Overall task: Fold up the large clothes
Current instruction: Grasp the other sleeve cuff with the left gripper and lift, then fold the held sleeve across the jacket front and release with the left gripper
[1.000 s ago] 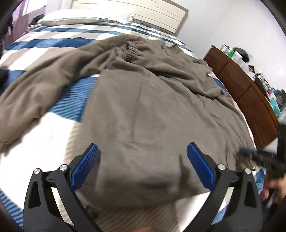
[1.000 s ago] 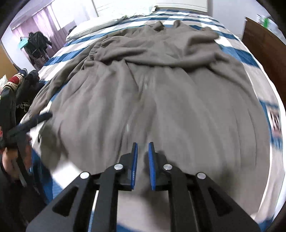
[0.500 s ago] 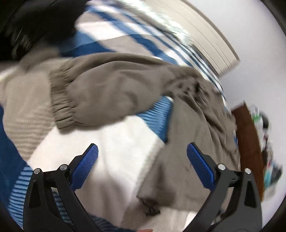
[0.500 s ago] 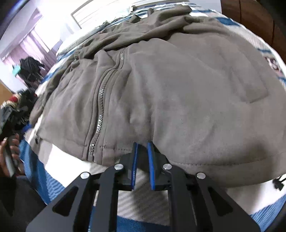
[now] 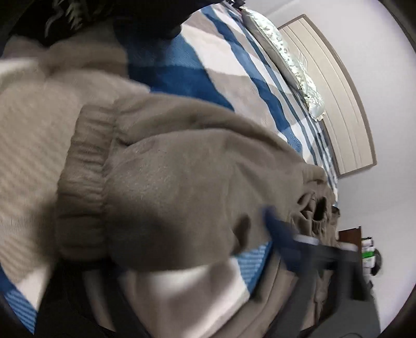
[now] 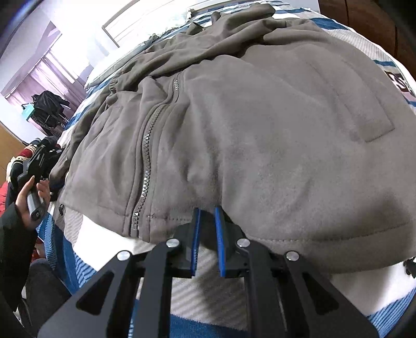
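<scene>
A grey-brown zip jacket (image 6: 260,130) lies spread on the bed with its zipper (image 6: 148,161) facing up. My right gripper (image 6: 206,212) is shut on the jacket's bottom hem, and the fingertips are tucked under the fabric. In the left wrist view one sleeve (image 5: 182,169) with a ribbed cuff (image 5: 83,182) fills the picture. My left gripper (image 5: 179,247) straddles this sleeve and its jaws are closing. One blue finger (image 5: 275,231) is blurred against the cloth. The other finger is hidden under the sleeve. A hand (image 6: 31,192) holds the left gripper (image 6: 39,161) at the bed's left side.
The bed has a blue, white and beige striped cover (image 5: 195,65). A pillow (image 5: 293,59) and the headboard (image 5: 338,104) are at its far end. A brown wooden dresser (image 6: 364,20) stands along the right side. Dark clothes (image 6: 49,104) hang by the window.
My left gripper swung from the jacket's hem over to the sleeve, rolled, and its jaws went from wide open to closing. My right gripper sank onto the hem and stays shut.
</scene>
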The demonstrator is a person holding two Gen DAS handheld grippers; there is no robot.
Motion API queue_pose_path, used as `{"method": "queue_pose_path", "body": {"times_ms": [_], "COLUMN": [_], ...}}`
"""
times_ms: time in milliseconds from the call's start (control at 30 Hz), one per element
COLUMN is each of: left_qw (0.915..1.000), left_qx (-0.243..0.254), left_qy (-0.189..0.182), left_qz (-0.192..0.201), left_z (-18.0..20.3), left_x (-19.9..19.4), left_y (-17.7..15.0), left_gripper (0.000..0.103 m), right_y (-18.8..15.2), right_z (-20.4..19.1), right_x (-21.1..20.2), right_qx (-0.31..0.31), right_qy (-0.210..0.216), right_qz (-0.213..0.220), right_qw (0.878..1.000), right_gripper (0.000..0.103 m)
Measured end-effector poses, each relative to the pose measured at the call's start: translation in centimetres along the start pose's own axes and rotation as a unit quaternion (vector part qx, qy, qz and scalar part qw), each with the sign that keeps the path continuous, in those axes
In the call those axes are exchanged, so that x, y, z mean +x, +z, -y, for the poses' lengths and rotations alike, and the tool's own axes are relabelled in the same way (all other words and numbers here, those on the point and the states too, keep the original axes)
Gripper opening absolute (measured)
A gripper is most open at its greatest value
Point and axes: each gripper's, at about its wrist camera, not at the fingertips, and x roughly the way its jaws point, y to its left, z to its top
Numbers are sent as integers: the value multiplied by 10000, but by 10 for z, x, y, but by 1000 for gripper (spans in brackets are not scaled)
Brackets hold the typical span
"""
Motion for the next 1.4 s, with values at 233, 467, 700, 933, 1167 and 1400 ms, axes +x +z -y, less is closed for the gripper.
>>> {"method": "queue_pose_path", "body": {"times_ms": [233,467,700,933,1167,1400], "left_qw": [9978,9780,9324,8762,8114,7764], "left_qx": [549,1616,3316,4616,5649,6106], "left_qy": [-202,-979,-1024,-1272,-1480,-978], "left_qz": [305,884,1004,543,-241,-1219], "left_z": [27,129,287,425,516,526], "left_x": [-25,-90,-118,-88,-4,111], "left_y": [15,44,39,-30,-164,-308], "left_gripper": [5,5,5,5,5,6], "right_y": [2,2,4,6,10,10], "right_z": [2,1,3,6,11,13], "right_x": [-2,-4,-4,-2,1,3], "right_qx": [87,113,256,363,510,561], "right_qy": [49,123,298,375,458,539], "right_qz": [-10,-40,-117,-180,-257,-306], "right_qw": [9999,9999,9992,9985,9973,9965], "right_gripper": [14,19,27,27,28,29]}}
